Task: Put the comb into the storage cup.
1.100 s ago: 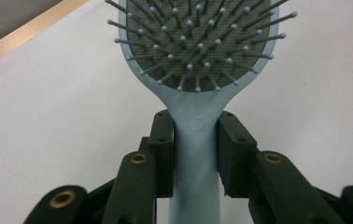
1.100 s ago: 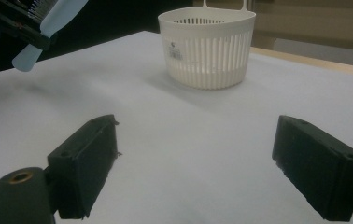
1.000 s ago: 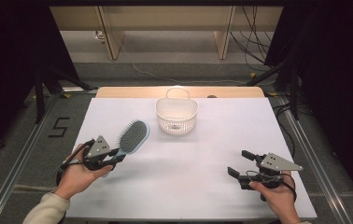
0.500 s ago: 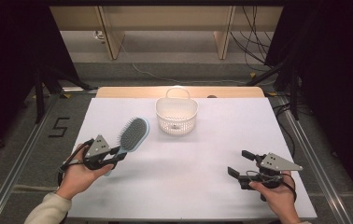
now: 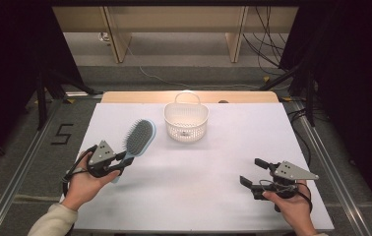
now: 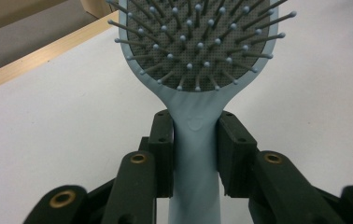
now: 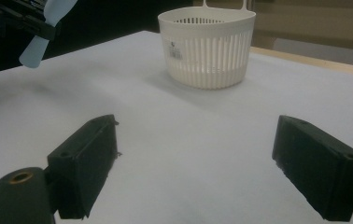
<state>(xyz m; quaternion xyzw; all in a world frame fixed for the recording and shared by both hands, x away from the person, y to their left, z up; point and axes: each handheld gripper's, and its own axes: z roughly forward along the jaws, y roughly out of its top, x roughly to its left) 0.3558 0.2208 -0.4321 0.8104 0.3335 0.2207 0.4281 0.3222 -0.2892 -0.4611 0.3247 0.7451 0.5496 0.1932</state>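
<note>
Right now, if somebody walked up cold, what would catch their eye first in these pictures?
Most likely the pale blue hairbrush at the table's left, bristles up, its handle clamped in the left gripper. Next, the white slatted basket standing alone near the table's far edge, at its middle. At the near right, the right gripper holds its jaws wide open with nothing between them.

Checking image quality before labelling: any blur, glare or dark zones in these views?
High view: sharp, table evenly lit, surroundings black. Left gripper view: hairbrush sharp, fingers at the bottom edge soft. Right gripper view: fingers blurred, basket clearer, no glare.
</note>
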